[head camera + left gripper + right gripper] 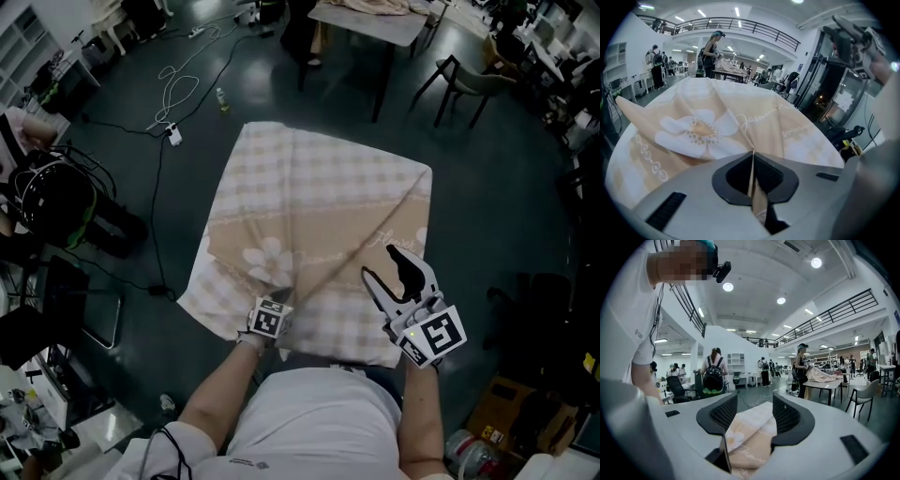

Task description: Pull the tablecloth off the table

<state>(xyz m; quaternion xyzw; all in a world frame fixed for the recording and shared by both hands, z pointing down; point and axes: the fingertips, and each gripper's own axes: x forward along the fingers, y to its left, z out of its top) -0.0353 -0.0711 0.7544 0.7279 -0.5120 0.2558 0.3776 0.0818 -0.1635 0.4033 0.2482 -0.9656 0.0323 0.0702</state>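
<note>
tablecloth (323,206) ahead, left gripper (275,306) on its near edge, right gripper (388,272) above its near right corner

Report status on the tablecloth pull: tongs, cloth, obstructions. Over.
Left tongs shut on tablecloth, near edge. Right tongs open above it. Cloth not yet off, creased toward the grip. Nothing lying on top.
</note>
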